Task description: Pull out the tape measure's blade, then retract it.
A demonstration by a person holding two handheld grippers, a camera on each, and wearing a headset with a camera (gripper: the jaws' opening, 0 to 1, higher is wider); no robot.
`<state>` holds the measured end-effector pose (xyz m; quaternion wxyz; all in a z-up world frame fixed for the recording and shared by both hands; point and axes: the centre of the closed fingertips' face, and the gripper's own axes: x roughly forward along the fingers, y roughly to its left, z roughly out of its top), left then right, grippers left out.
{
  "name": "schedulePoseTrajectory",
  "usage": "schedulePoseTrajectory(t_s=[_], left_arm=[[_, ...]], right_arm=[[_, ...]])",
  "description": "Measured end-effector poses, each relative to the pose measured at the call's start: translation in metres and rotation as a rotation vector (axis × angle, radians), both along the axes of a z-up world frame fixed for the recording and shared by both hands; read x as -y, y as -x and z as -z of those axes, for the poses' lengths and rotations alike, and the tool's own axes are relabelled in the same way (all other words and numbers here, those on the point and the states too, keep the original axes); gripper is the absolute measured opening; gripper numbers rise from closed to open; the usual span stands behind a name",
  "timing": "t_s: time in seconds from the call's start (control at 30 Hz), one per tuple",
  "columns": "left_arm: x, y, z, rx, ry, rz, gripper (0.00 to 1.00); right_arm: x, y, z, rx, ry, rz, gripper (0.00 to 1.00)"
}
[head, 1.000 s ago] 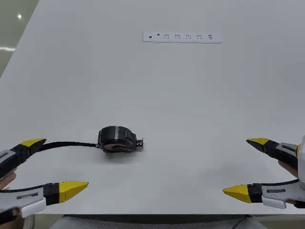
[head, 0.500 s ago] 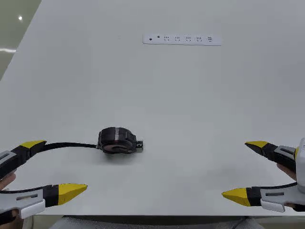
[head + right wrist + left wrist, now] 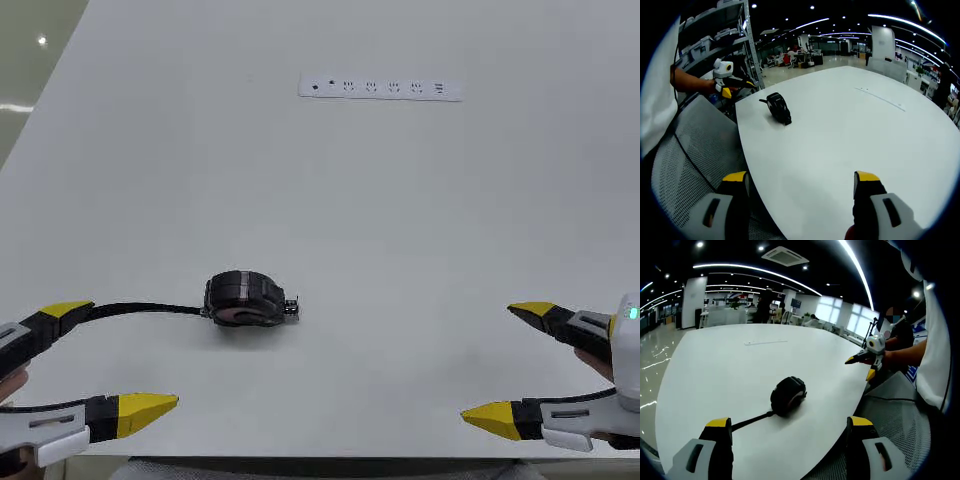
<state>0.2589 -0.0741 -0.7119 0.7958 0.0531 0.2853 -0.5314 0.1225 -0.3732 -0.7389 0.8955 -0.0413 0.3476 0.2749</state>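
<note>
A black tape measure (image 3: 245, 298) lies on the white table (image 3: 400, 230), its blade tip facing right and a black wrist strap (image 3: 145, 309) trailing left. It sits centred ahead in the left gripper view (image 3: 788, 394) and far left in the right gripper view (image 3: 778, 107). My left gripper (image 3: 105, 358) is open at the table's near left edge, its upper jaw tip close to the strap's end. At the near right edge my right gripper (image 3: 512, 362) stands open and holds nothing. The blade is fully inside the case.
A white power strip (image 3: 380, 87) lies across the far side of the table. The near table edge runs just below both grippers. A grey mesh chair seat (image 3: 695, 150) is below that edge. Shelving and people stand in the office beyond.
Both grippers have drifted slightly down toward the near edge as the head camera shifted. The tape measure has not moved on the table.
</note>
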Motion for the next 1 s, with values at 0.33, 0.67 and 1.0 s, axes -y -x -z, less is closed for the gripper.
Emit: schedulePoseTrajectory(t_s=[0.33, 0.67, 1.0], left_arm=[[0.003, -0.001, 0.001, 0.001, -0.002, 0.013, 0.92], [0.007, 0.0, 0.007, 0.006, -0.023, 0.052, 0.91], [0.022, -0.001, 0.013, 0.007, -0.02, 0.098, 0.9]], right_arm=[[0.0, 0.0, 0.0, -0.001, -0.002, -0.001, 0.87], [-0.006, -0.001, 0.009, -0.009, 0.006, -0.03, 0.86], [-0.014, -0.014, 0.016, 0.001, -0.014, -0.055, 0.84]])
